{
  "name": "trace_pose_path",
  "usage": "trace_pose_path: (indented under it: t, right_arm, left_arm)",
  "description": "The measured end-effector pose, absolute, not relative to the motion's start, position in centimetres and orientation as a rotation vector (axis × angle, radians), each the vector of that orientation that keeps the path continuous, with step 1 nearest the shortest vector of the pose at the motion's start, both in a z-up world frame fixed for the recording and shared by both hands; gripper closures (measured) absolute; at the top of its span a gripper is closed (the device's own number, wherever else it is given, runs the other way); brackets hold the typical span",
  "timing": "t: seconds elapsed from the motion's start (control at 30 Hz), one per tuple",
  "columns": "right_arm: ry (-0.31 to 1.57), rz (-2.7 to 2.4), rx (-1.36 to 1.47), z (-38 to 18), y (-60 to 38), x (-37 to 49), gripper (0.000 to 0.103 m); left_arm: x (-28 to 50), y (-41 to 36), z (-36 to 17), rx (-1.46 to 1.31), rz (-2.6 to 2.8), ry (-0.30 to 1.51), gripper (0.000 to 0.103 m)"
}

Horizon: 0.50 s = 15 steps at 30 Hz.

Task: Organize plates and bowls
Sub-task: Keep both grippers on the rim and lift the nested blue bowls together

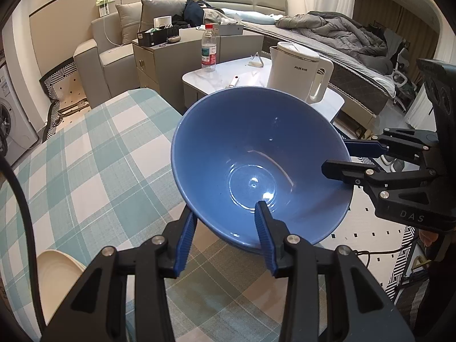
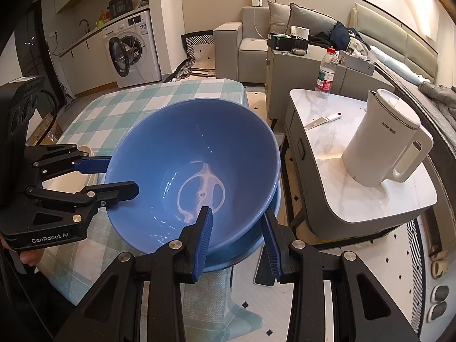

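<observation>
Both grippers hold a large blue bowl [image 1: 242, 148] [image 2: 185, 142], tilted, over the near corner of the checked table. My left gripper [image 1: 225, 209] [image 2: 114, 176] is shut on its wall, one finger inside and one outside. From the opposite side my right gripper [image 2: 236, 212] [image 1: 346, 156] is shut on the wall too. The upper bowl appears nested in a second blue bowl [image 2: 248, 249], whose rim shows beneath it, and the right gripper's outer finger lies outside that rim. A cream dish [image 1: 57, 279] [image 2: 87, 151] rests on the cloth beside the left gripper.
The table [image 1: 99, 156] wears a teal-and-white checked cloth. Just beyond stands a marble side table [image 2: 356, 199] with a white kettle [image 2: 382, 142], a water bottle [image 2: 326, 71] and a knife [image 2: 322, 122]. A sofa, a cabinet and a bed lie behind, and a washing machine [image 2: 134, 51] stands at the far left.
</observation>
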State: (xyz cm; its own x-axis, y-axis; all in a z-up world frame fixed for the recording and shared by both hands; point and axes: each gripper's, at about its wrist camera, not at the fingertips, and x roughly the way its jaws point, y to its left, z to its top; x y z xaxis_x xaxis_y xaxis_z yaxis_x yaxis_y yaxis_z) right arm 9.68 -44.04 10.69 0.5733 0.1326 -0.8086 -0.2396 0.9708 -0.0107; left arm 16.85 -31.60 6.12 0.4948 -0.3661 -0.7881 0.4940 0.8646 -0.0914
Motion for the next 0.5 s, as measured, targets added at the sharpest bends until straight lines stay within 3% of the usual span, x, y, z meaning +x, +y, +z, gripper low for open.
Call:
trace_pose_path:
  t: [0.5]
  right_arm:
    - [0.947,0.213,-0.126,9.8,-44.5,9.6,0.062]
  left_arm:
    - [16.9,-32.7,5.2,0.2,-0.525,0.933,0.06]
